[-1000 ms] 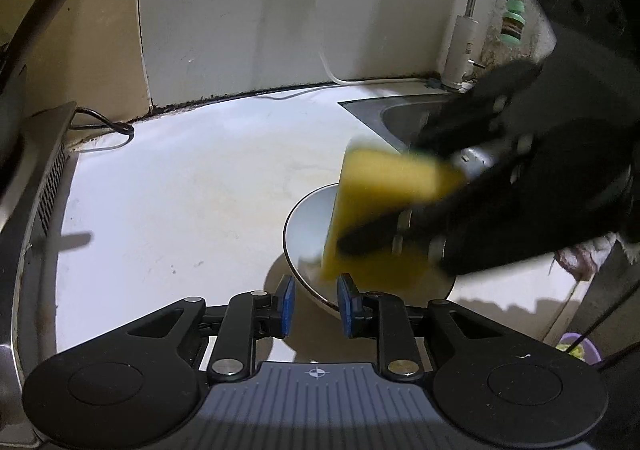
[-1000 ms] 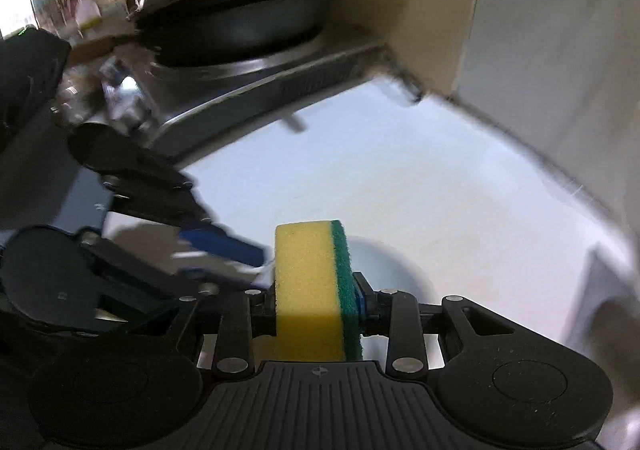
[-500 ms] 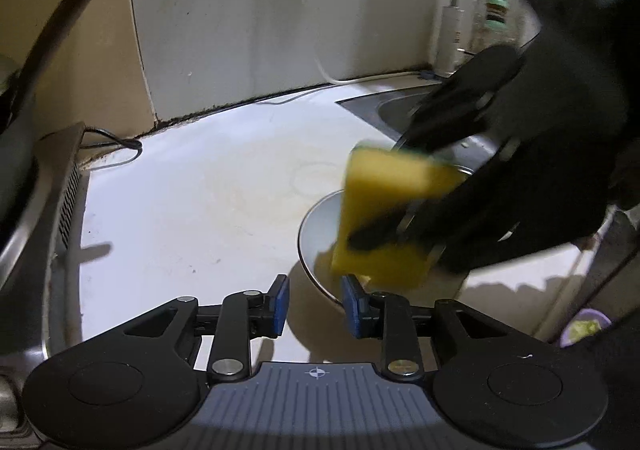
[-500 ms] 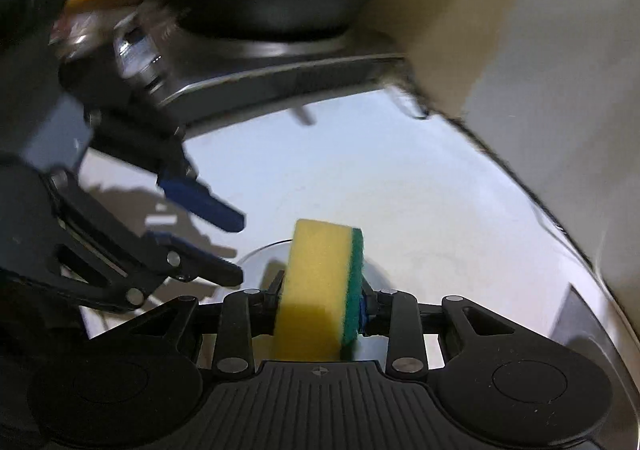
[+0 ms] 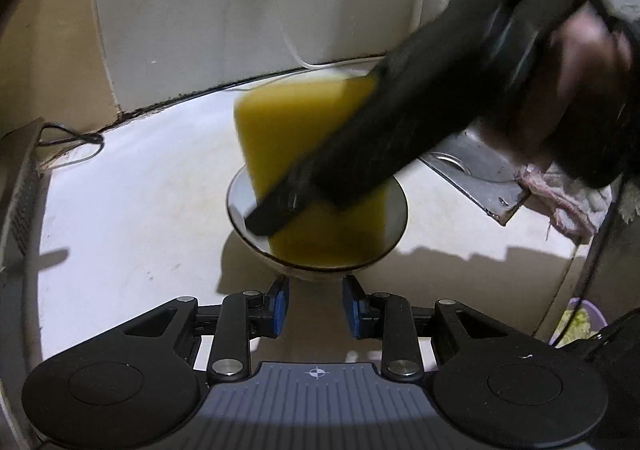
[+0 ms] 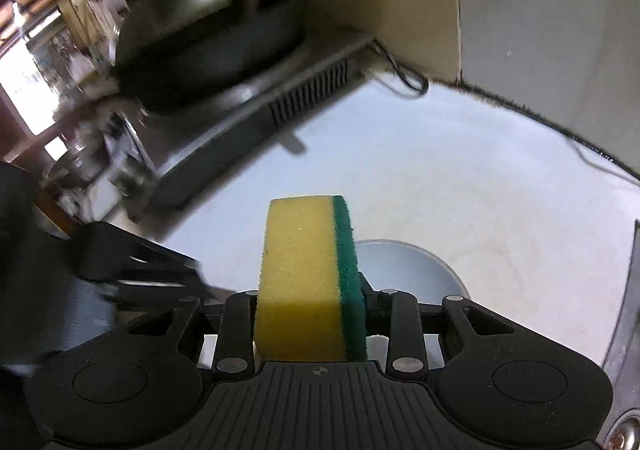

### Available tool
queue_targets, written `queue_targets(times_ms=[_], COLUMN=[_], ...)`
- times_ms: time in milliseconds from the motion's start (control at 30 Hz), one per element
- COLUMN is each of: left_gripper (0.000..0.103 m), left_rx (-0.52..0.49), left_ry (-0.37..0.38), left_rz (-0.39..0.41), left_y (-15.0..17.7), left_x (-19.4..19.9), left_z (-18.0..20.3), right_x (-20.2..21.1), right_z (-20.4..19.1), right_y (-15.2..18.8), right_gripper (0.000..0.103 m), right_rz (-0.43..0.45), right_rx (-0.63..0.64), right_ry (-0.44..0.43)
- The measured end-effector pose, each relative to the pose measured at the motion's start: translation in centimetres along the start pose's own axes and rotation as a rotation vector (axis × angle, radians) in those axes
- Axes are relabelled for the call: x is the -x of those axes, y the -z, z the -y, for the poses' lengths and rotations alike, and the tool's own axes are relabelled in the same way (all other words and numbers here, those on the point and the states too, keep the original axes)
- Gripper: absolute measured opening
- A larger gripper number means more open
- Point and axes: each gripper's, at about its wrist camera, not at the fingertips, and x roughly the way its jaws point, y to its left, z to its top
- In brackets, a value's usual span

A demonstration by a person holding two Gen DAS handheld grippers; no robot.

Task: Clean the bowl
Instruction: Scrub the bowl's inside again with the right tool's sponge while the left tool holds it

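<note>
Pushing deeper than before, our right gripper (image 6: 310, 300) pinches the yellow-green sponge (image 5: 304, 154) inside the white round bowl (image 5: 394, 224); our left gripper (image 5: 313, 308) hovers, fingers spread.

We see a small white bowl (image 5: 394, 228) with a thin dark rim standing upright on the pale countertop, near the metal sink's corner. A sponge (image 6: 310, 282), yellow with a green scouring layer on one face, stands on edge, its lower end down inside the bowl, blurred in the left wrist view.

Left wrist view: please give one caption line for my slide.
Right gripper presses yellow sponge into bowl; left gripper open.
</note>
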Motion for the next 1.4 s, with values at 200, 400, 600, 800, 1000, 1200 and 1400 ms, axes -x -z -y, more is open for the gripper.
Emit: queue_targets(times_ms=[200, 400, 600, 800, 1000, 1200, 1400], left_gripper=[0.035, 0.039, 0.045, 0.052, 0.053, 0.053, 0.053], left_rx=[-0.033, -0.055, -0.258, -0.421, -0.524, -0.543, -0.519], left_ry=[-0.006, -0.057, -0.037, -0.021, -0.011, 0.014, 0.032], left_rz=[0.013, 0.062, 0.037, 0.019, -0.052, -0.084, -0.078], left_y=[-0.6, -1.3, -1.5, -1.9, -2.5, -2.2, -2.2], left_x=[0.2, 1.8, 1.7, 0.7, -1.8, -3.3, -3.7], left_z=[0.1, -0.5, 0.9, 2.4, 3.9, 4.1, 4.0], right_x=[0.6, 1.1, 2.2, 1.7, 2.2, 1.2, 0.0], right_z=[-1.3, -3.0, -3.9, -3.6, -4.1, -4.3, -4.8], right_y=[1.4, 3.1, 3.5, 3.8, 4.3, 3.2, 3.4], right_gripper=[0.038, 0.038, 0.038, 0.039, 0.038, 0.038, 0.037], right_rz=[-0.030, 0.030, 0.121, 0.083, 0.074, 0.121, 0.041], right_rx=[0.127, 0.174, 0.182, 0.129, 0.160, 0.227, 0.212], right_ry=[0.153, 0.241, 0.199, 0.273, 0.319, 0.416, 0.263])
